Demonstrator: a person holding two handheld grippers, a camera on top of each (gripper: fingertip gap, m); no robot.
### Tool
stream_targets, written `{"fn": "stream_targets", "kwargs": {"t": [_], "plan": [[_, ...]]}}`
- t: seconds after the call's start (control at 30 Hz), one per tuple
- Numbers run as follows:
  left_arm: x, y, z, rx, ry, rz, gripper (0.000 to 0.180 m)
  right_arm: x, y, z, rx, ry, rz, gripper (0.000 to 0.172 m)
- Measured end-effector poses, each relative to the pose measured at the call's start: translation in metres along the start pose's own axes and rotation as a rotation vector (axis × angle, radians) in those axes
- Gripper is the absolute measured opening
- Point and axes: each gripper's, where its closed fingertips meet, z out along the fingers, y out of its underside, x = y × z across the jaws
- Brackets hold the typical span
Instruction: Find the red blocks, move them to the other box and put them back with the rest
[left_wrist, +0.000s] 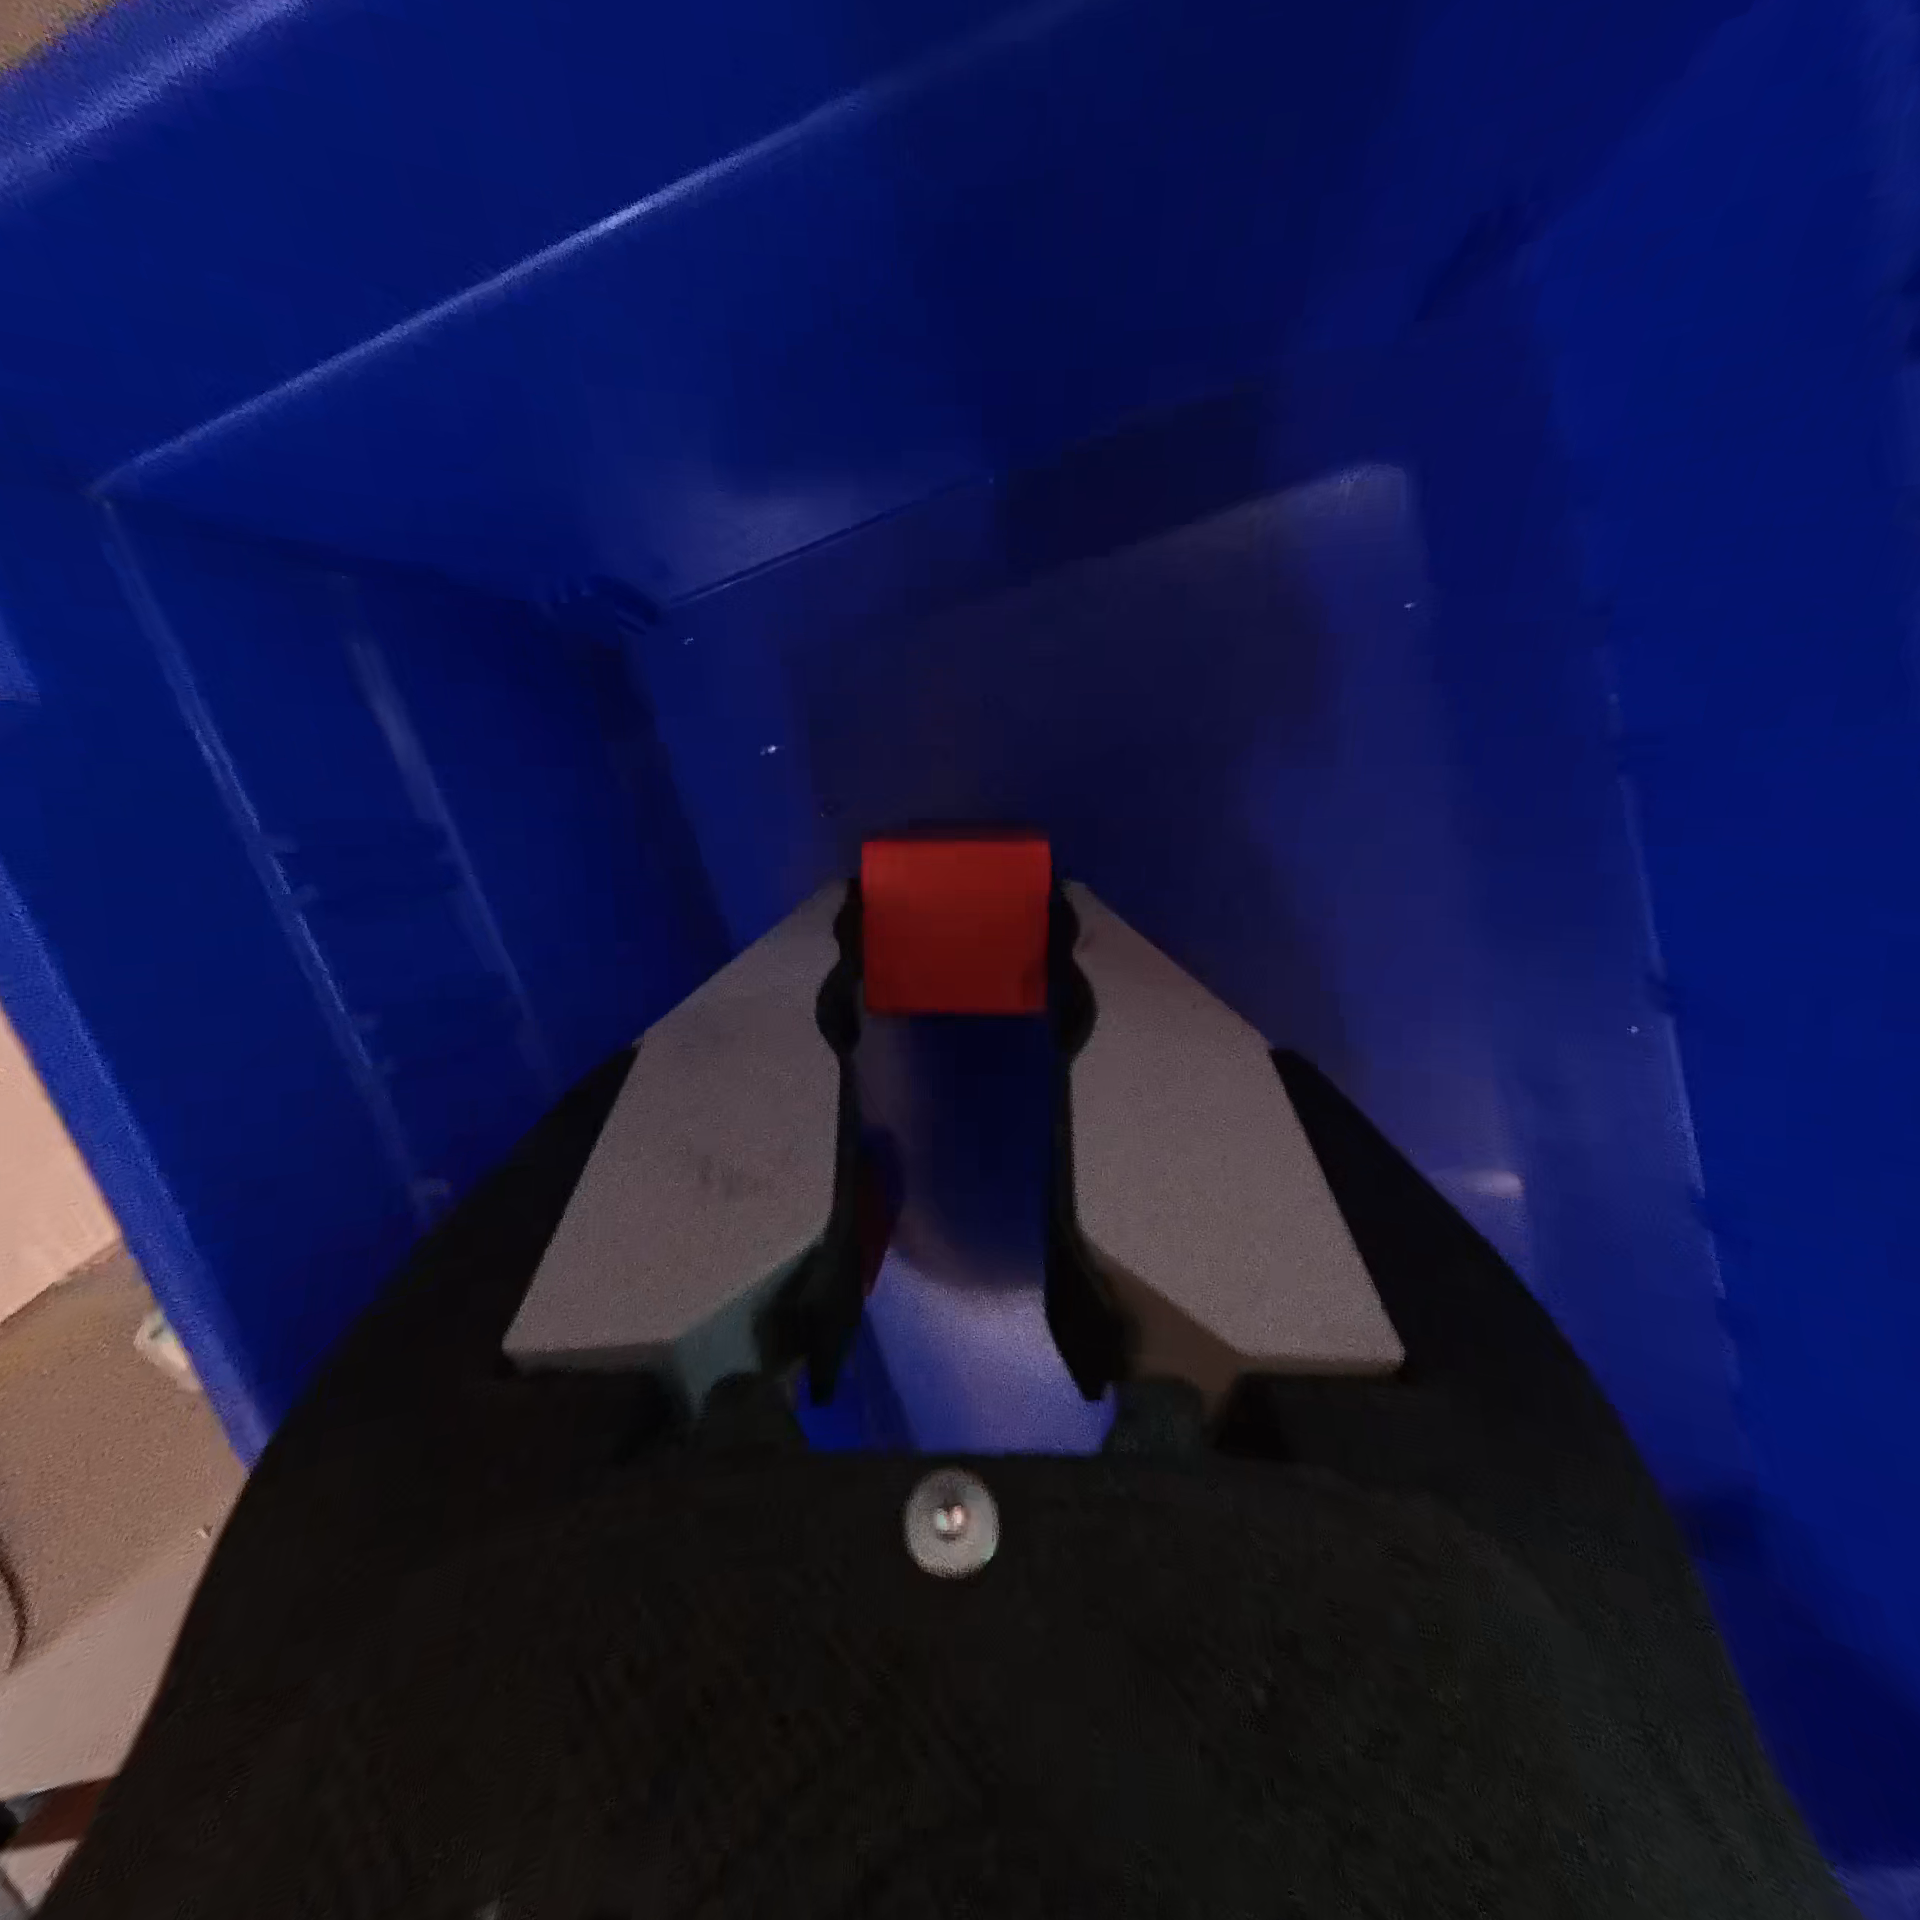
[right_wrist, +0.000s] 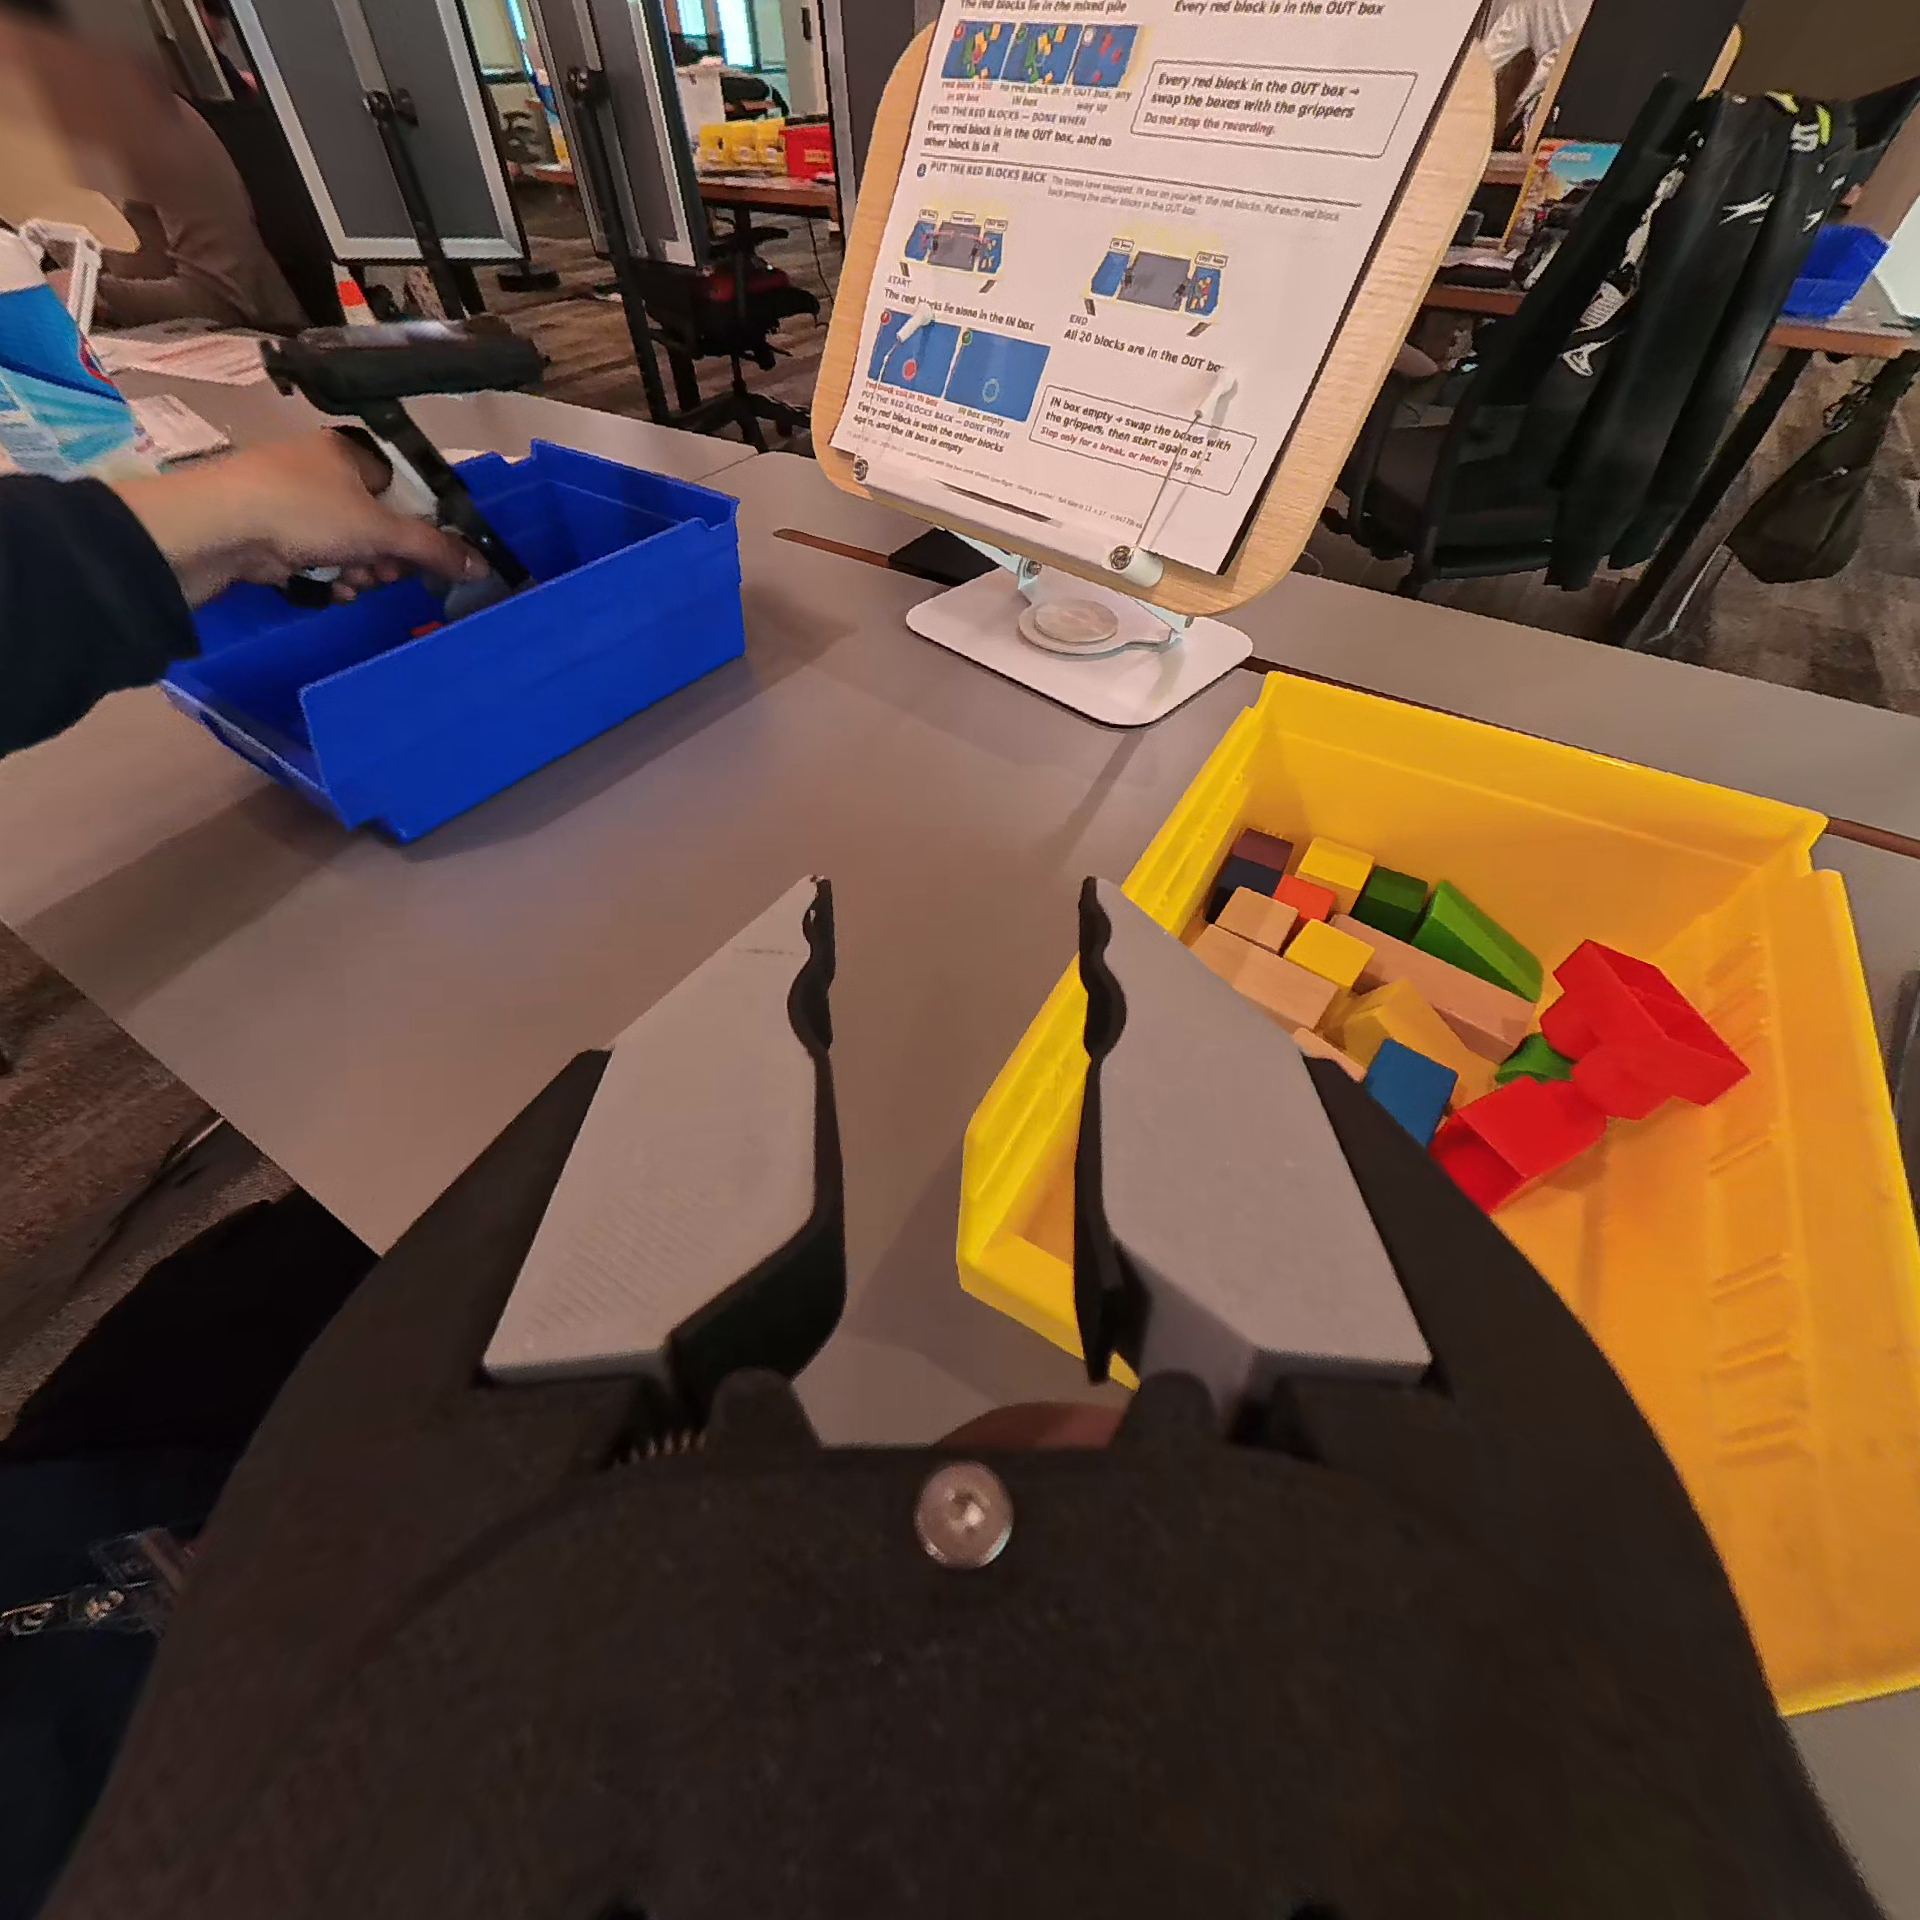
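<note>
Grey table (right_wrist: 623, 935) is carrying a yellow box (right_wrist: 1766, 1351) of mixed blocks (right_wrist: 1382, 987) and a blue box (right_wrist: 520, 707), well apart. Right gripper (right_wrist: 951, 904) is hovering over the table, fingers apart, bare. Left gripper (left_wrist: 954, 914) is reaching inside the blue box, pads pressing a red block (left_wrist: 954, 925).

The blue box (left_wrist: 1039, 312) is glossy moulded plastic, throwing soft highlights. The red block (left_wrist: 954, 928) inside it looks matt and smooth. Right of the blue box, the yellow box (right_wrist: 1507, 769) is shiny ribbed plastic holding painted and bare wooden blocks (right_wrist: 1382, 977). Between them the table (right_wrist: 831, 790) is dull, smooth grey. Behind, paper sheets (right_wrist: 1122, 260) rest on a wood-grain stand (right_wrist: 1371, 343).
</note>
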Motion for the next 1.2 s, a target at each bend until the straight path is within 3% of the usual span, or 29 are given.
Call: {"fn": "stream_targets", "kwargs": {"t": [0.1, 0.23, 0.3, 0.37, 0.53, 0.63, 0.73, 0.83, 1.0, 1.07, 1.2], "plan": [[0.019, -0.023, -0.038, 0.236, 0.000, 0.085, 0.033, -0.007, -0.001, -0.001, 0.006, -0.031, 0.009, 0.045], [0.094, -0.035, -0.139, 0.693, 0.082, 0.277, 0.033, -0.036, -0.003, 0.003, 0.007, -0.127, 0.008, 0.045], [0.154, -0.016, -0.186, 0.879, 0.154, 0.462, 0.033, -0.060, -0.003, 0.007, 0.003, -0.212, 0.016, 0.046], [0.211, 0.012, -0.224, 1.053, 0.114, 0.652, 0.032, -0.092, -0.003, 0.012, -0.001, -0.334, 0.033, 0.047], [0.327, 0.078, -0.263, 1.250, 0.055, 1.002, 0.032, -0.168, -0.003, 0.012, -0.001, -0.602, 0.076, 0.049], [0.361, 0.090, -0.277, 1.278, -0.009, 1.113, 0.032, -0.202, 0.002, 0.009, -0.027, -0.708, 0.090, 0.053], [0.385, 0.103, -0.289, 1.335, -0.026, 1.182, 0.032, -0.214, 0.004, 0.010, -0.031, -0.713, 0.084, 0.056], [0.388, 0.104, -0.285, 1.325, -0.169, 1.235, 0.032, -0.226, -0.002, 0.006, 0.007, -0.775, 0.136, 0.055], [0.399, 0.113, -0.273, 1.280, -0.137, 1.284, 0.032, -0.239, 0.012, 0.018, -0.060, -0.819, 0.173, 0.053], [0.397, 0.109, -0.267, 1.259, -0.202, 1.299, 0.032, -0.240, 0.013, 0.021, -0.047, -0.814, 0.168, 0.036], [0.392, 0.102, -0.262, 1.269, -0.281, 1.296, 0.032, -0.231, 0.016, 0.030, -0.048, -0.733, 0.114, 0.032]]}}
